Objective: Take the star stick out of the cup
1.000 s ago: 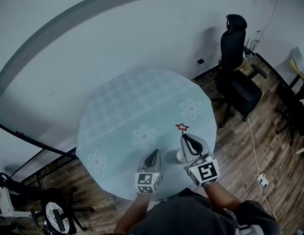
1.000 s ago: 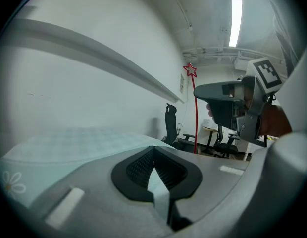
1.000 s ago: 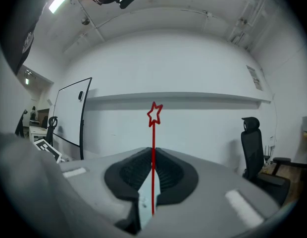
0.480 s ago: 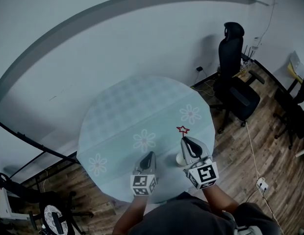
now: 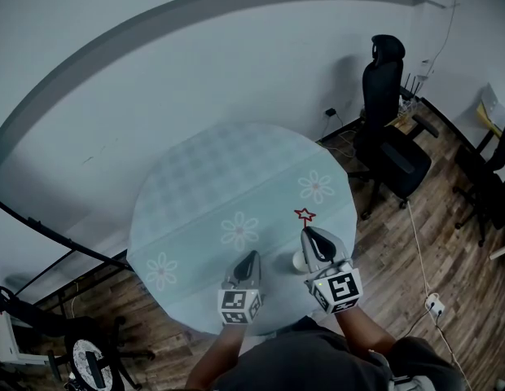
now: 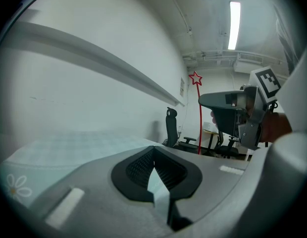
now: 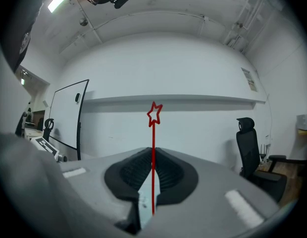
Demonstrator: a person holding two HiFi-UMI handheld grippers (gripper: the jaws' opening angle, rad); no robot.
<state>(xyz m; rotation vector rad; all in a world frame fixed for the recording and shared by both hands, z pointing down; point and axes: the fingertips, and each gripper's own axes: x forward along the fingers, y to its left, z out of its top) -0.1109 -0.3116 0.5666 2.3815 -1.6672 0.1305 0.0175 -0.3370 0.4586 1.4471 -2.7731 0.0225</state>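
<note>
The star stick is thin and red, with its star [image 5: 303,214] just beyond my right gripper [image 5: 306,232]. In the right gripper view the stick [image 7: 153,172] runs straight up between the jaws, which are shut on it, to the star [image 7: 154,114]. A white cup [image 5: 299,261] stands on the table against that gripper's left side, partly hidden; where the stick's lower end sits cannot be seen. My left gripper [image 5: 251,256] is shut and empty, to the left of the cup. The left gripper view shows the stick [image 6: 199,123] upright at the right gripper [image 6: 205,100] tip.
The round table [image 5: 212,177] has a pale teal cloth with daisy prints, and both grippers are near its front edge. A black office chair [image 5: 391,129] stands to the right on the wood floor. Black frames and equipment [image 5: 81,357] sit at the lower left.
The left gripper has drawn back slightly toward the person. The right gripper and the stick hold the same place beside the cup.
</note>
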